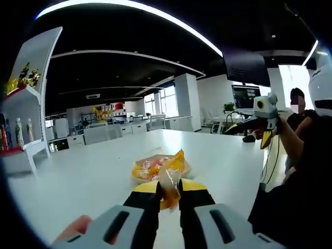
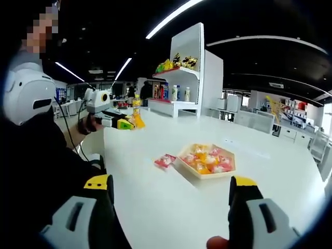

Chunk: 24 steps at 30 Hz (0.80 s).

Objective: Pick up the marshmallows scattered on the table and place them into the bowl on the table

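White table (image 2: 155, 202), bowl (image 2: 206, 162) of marshmallows; left gripper (image 1: 169, 198) clamping one, right gripper (image 2: 171, 199) wide.

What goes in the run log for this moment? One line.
left gripper: shut on orange packet | right gripper: open | bowl: holds packets | red packet: on table beside bowl

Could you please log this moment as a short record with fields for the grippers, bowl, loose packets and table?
left gripper: shut on an orange-and-clear marshmallow packet, held above the table
right gripper: open, nothing between its jaws
bowl: shallow, tan, holds several orange and pink packets
loose packet: pink, lying on the table just beside the bowl
table: white, long
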Motion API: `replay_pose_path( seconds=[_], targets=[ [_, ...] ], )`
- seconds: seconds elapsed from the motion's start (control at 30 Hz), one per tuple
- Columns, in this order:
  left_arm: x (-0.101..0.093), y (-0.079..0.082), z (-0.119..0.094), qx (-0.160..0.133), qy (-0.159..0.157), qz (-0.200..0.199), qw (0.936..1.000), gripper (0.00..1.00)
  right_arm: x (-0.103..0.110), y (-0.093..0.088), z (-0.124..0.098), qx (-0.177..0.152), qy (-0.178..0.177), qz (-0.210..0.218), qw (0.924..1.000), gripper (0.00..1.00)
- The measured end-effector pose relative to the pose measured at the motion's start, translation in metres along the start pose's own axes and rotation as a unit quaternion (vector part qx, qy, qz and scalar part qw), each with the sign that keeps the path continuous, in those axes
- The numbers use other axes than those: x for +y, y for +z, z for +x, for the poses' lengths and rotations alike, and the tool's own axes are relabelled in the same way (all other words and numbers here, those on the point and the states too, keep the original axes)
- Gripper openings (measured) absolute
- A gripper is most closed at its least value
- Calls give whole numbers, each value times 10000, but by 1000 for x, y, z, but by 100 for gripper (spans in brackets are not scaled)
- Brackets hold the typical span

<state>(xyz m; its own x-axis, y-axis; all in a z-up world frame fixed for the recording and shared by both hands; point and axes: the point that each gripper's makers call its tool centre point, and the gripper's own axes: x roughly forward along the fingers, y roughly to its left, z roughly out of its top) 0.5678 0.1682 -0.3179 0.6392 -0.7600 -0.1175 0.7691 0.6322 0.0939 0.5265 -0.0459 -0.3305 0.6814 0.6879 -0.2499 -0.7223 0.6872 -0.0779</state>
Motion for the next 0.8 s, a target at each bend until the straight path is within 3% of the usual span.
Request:
replay_pose_path(
  seconds=[0.27, 0.63, 0.8],
  targets=[
    [4, 2, 4, 84, -31, 251, 9996, 13, 4, 0, 3, 20, 43, -32, 10000, 88],
    [0, 24, 22, 15, -216, 546, 9983, 13, 4, 0, 3, 41, 33, -46, 10000, 88],
    [16, 38, 38, -100, -141, 484, 9987, 13, 6, 0, 4, 84, 62, -53, 9999, 87]
  ],
)
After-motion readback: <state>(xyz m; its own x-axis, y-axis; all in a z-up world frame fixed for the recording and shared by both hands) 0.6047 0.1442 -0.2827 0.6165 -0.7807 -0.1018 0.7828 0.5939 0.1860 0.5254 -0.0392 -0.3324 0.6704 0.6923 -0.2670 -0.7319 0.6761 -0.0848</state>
